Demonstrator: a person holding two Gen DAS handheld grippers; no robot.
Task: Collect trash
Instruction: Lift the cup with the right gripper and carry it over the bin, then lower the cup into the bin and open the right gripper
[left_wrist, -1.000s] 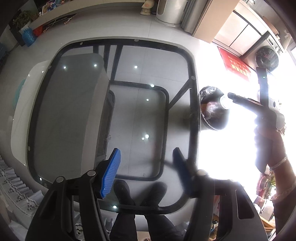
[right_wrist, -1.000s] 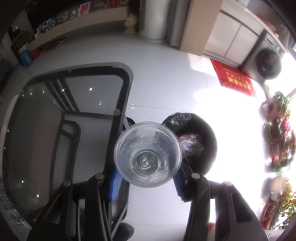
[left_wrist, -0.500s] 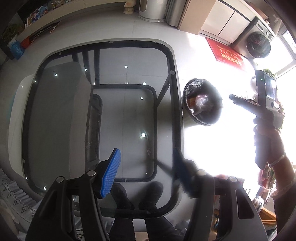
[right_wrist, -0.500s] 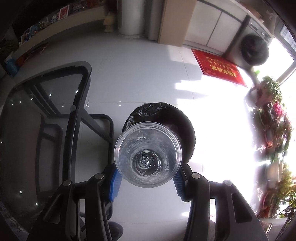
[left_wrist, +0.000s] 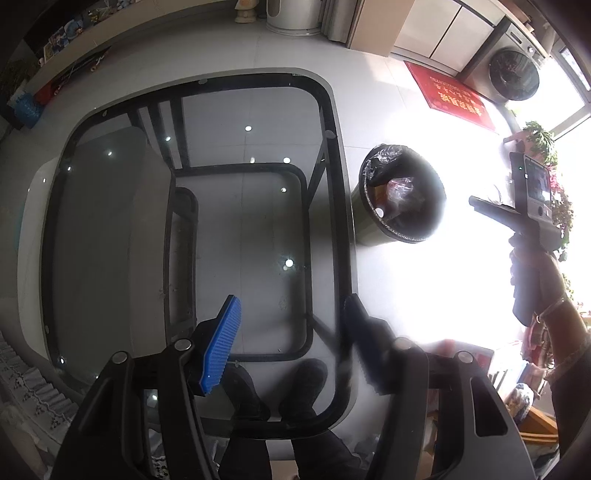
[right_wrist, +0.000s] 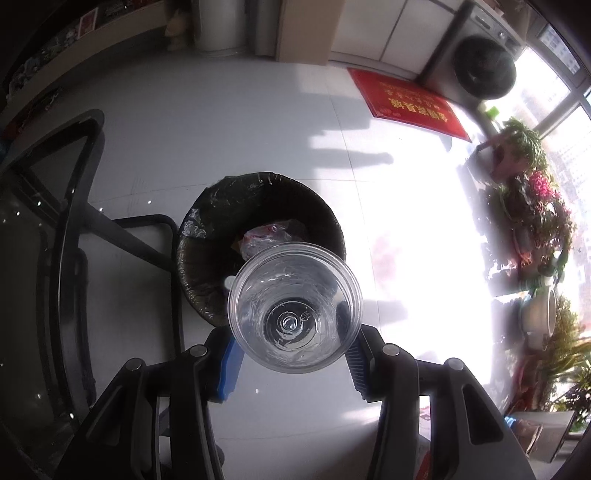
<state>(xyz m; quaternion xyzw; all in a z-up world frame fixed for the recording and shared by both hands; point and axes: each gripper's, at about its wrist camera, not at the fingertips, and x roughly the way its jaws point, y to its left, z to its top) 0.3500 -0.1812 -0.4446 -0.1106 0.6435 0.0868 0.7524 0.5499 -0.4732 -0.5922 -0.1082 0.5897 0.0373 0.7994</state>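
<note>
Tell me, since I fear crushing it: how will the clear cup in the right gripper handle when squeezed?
The clear cup looks thin-walled plastic, so probably light and easily dented. It appears empty, so likely little weight. Its smooth sides may slip between the right gripper pads.

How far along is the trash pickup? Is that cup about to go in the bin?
Some trash already lies in the black-lined bin, and the glass table looks bare. In hand: the right hand-held gripper clamps a clear plastic cup, which overlaps the bin's near rim in its view. Left: dropping the cup in. The left hand-held gripper is open and empty above the table.
</note>
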